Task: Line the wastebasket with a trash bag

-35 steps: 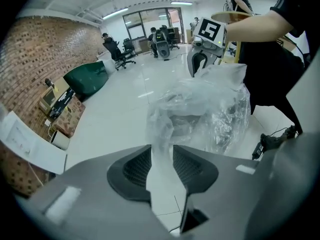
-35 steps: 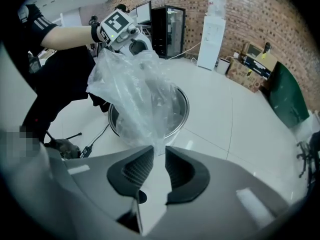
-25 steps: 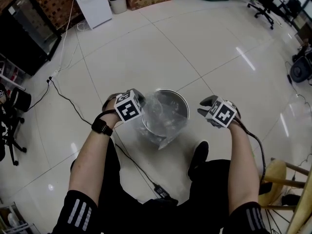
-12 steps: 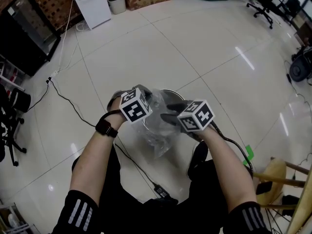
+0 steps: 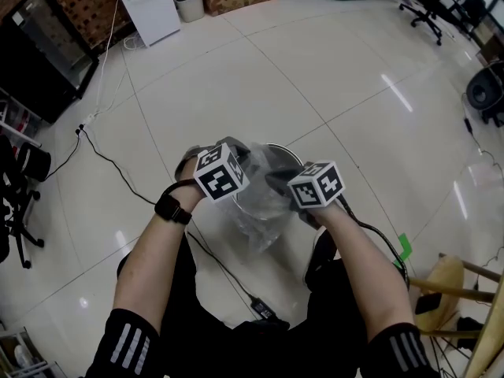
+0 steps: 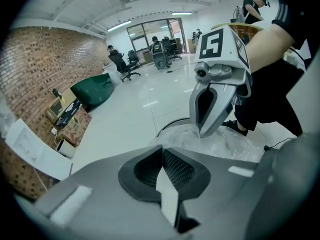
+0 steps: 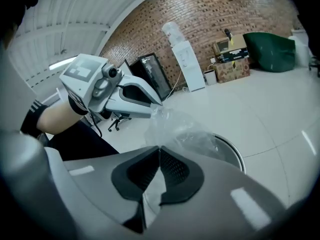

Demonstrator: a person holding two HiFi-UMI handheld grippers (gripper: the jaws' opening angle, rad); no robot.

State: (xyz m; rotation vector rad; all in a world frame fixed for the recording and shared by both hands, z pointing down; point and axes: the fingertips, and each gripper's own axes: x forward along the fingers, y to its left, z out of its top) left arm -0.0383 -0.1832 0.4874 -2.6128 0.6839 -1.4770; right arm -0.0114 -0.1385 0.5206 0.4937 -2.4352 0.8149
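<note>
Head view with both gripper views; lining in progress. The wastebasket [image 7: 235, 153], a round metal bin, stands on the tiled floor just in front of the person's shoe [image 5: 319, 252], well apart from the room's edges. The bag [image 7: 181, 130], a clear thin film, sits partly inside the bin, its crumpled top bunched above the rim and one flap hanging over the near side.

The left gripper [image 6: 161, 158] is clenched, and the right gripper view shows the film drawn up in a peak to its tips. The right gripper [image 7: 159, 156] has just been closing. Its jaws now meet, and the bag's top lies at their tips, so a fold of film appears pinched there. The two grippers are close together over the bin's mouth.

Judged step: opening the bag's mouth so it can be spread over the rim, which is not yet covered.

Hazards:
- If both grips hold the same layer, pulling apart stretches the film instead of opening it.
- A hard pull may tear so thin a film, or slip it from the pads.
- Lifting may draw the bag out of the bin.
- The bin may slide or tip on the glossy floor.
</note>
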